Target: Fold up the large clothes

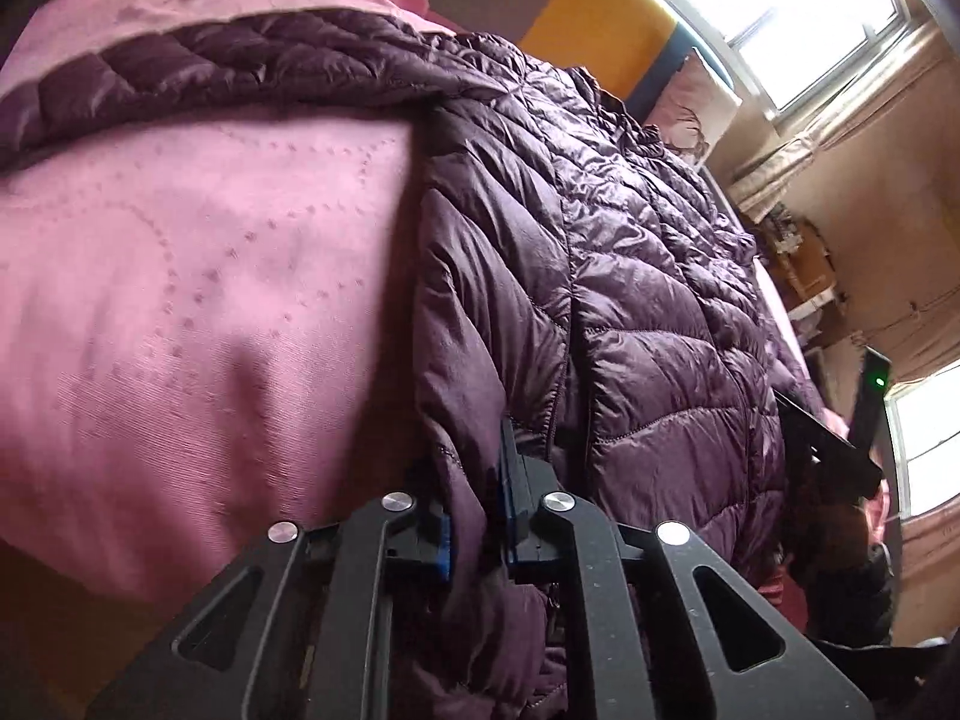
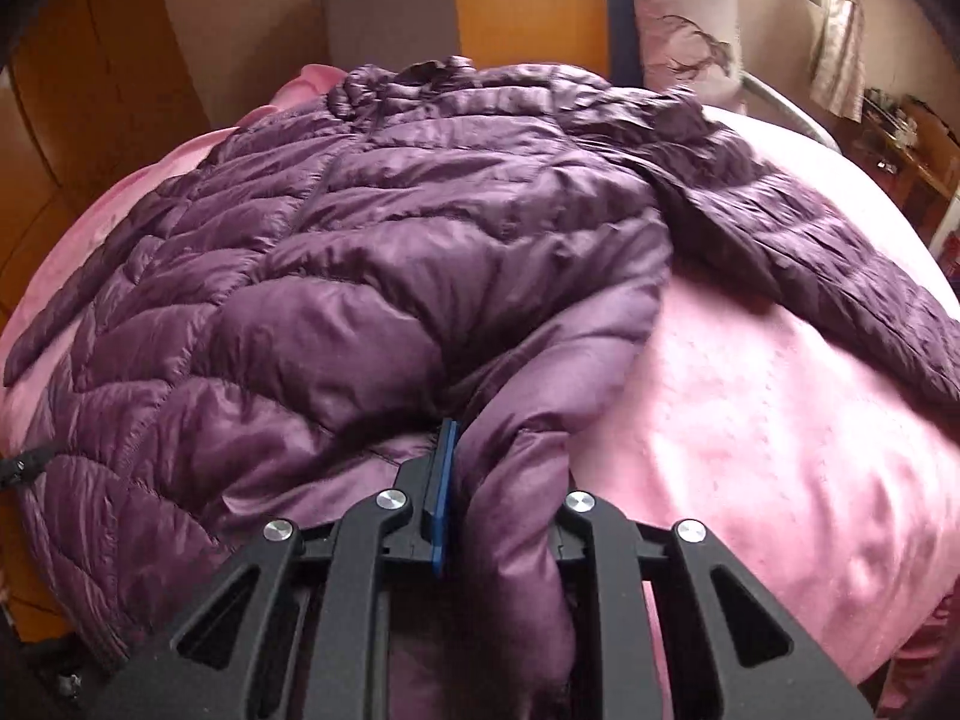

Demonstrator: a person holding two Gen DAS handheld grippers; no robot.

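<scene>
A purple quilted puffer jacket (image 1: 648,276) lies spread on a pink bedspread (image 1: 180,300). My left gripper (image 1: 477,516) is shut on the jacket's bottom hem near one corner, fabric pinched between its blue pads. In the right wrist view the jacket (image 2: 360,252) lies front up, one sleeve (image 2: 840,252) stretched to the right. My right gripper (image 2: 480,498) is shut on a bunched fold of the hem at the near edge. The right gripper also shows in the left wrist view (image 1: 840,450), at the jacket's far hem corner.
A pink bedspread (image 2: 780,432) covers the bed. A pillow (image 2: 684,30) leans on the orange headboard (image 2: 528,6). Wooden wardrobe doors (image 2: 78,96) stand at left. A window (image 1: 798,6) and curtains are at right, with cluttered shelves (image 1: 804,264) beside the bed.
</scene>
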